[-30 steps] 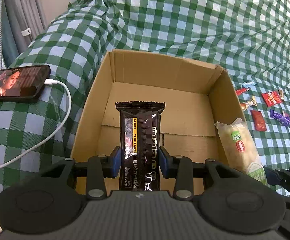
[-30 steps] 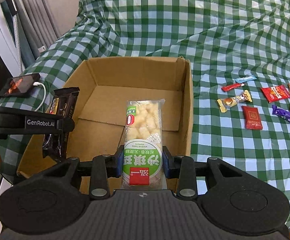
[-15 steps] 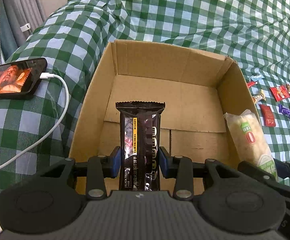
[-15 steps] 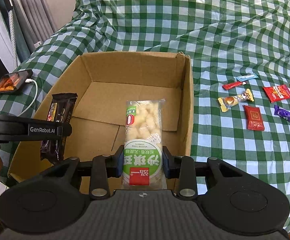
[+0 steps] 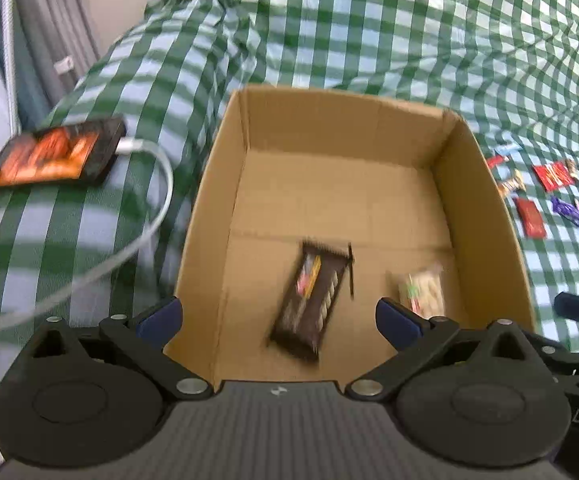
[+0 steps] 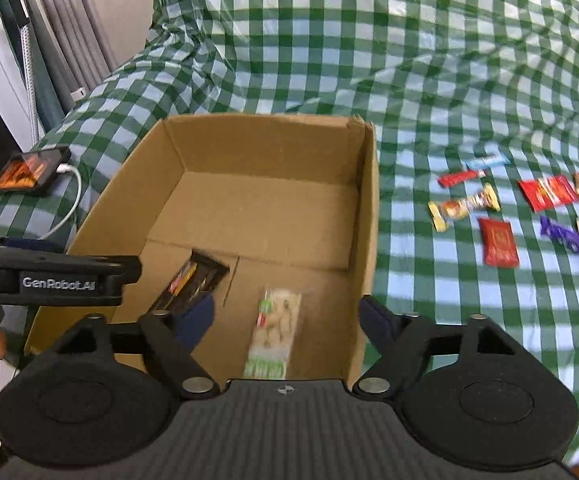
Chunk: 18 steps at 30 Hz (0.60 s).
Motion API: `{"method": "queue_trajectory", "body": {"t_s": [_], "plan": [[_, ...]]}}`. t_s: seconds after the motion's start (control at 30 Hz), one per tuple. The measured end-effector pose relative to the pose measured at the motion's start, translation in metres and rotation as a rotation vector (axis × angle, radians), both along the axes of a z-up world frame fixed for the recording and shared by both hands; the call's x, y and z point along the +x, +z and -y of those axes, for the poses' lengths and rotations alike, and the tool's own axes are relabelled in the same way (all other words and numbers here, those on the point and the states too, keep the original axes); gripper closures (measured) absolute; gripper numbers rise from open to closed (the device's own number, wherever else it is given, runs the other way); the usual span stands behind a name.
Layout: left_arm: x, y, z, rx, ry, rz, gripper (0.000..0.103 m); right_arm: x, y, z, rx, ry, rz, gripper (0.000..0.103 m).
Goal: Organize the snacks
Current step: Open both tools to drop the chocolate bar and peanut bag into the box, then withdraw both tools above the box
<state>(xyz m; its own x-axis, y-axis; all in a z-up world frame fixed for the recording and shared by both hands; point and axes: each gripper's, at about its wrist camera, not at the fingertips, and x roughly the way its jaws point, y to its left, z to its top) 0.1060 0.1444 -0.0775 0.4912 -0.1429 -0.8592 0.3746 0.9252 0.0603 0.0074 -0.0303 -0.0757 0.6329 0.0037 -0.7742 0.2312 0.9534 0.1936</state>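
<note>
An open cardboard box [image 5: 485, 208] [image 6: 365, 216] sits on the green checked cloth. A dark chocolate bar [image 5: 309, 300] [image 6: 191, 282] and a clear pack of pale puffed snacks [image 5: 423, 290] [image 6: 275, 332] are inside it near the front, both blurred by motion. My left gripper [image 5: 277, 318] is open and empty above the box's near edge. My right gripper [image 6: 287, 318] is open and empty above the box's near right part. The left gripper's body [image 6: 53, 280] shows at the left of the right wrist view.
Several small wrapped snacks lie on the cloth right of the box: a red packet [image 6: 497, 242], a yellow-ended candy [image 6: 463, 206], a red wrapper [image 6: 549, 192], a purple one [image 6: 569, 236]. A phone [image 5: 57, 154] with a white cable [image 5: 145, 216] lies to the left.
Both grippers have opened. The chocolate bar and the puffed snack pack have left the jaws and dropped into the box.
</note>
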Motion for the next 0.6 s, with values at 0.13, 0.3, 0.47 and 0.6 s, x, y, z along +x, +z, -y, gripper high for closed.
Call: {"method": "queue_trajectory", "body": {"t_s": [0.13,0.3,0.47,0.6], "plan": [[-0.037,0.011,-0.018,-0.008,0.009,-0.01,0.0,-0.028,0.004,-0.012,0.056,-0.003,-0.038,0.012],[-0.075,0.029,-0.027,0.008,-0.003,0.038,0.0,-0.065,0.023,-0.036,0.052,-0.008,-0.014,0.009],[-0.105,0.047,-0.031,0.018,0.008,0.099,0.0,-0.098,0.046,-0.054,0.005,-0.018,0.066,0.007],[-0.127,0.056,-0.032,0.024,0.005,0.123,0.0,-0.123,0.059,-0.054,-0.027,0.007,0.11,0.006]]}}
